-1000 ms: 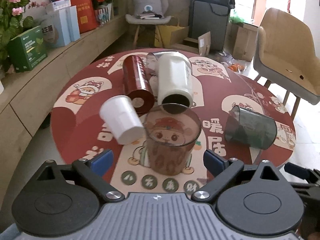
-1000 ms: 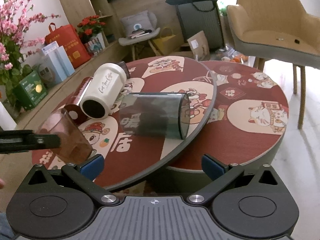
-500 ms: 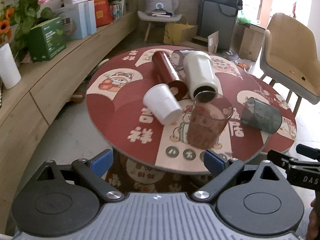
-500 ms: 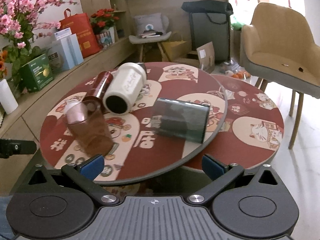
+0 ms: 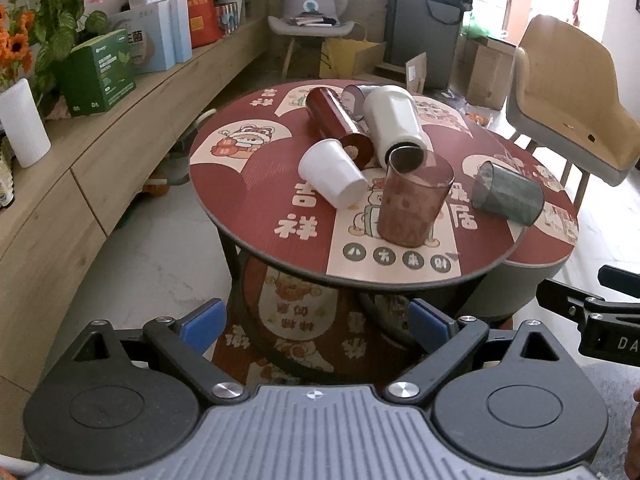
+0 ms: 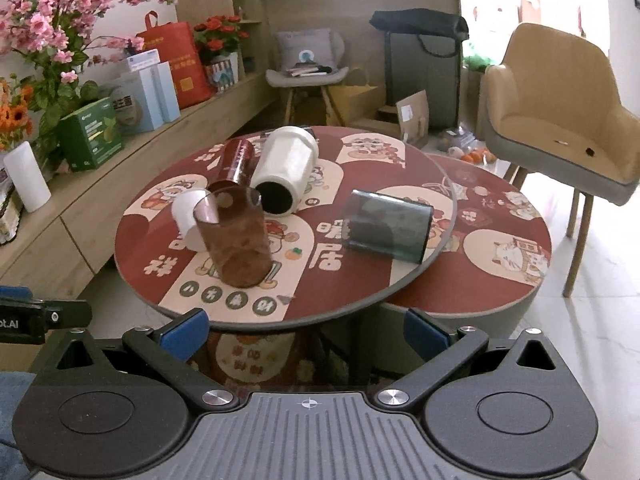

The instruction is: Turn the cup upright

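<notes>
Premises present as a lounge or reception corner of a shop or office. Evidence: a long light-wood bench counter (image 6: 132,168) along the wall carrying boxed gift goods, namely a green carton (image 6: 91,134), pale blue boxes (image 6: 150,94) and a red paper carrier bag (image 6: 180,66); pink artificial blossom sprays (image 6: 48,20); a tan padded armchair (image 6: 560,120); a small grey chair holding papers (image 6: 306,74); a round low table with red cartoon-print top (image 6: 360,280); cardboard cartons on the floor (image 5: 486,76)
</notes>
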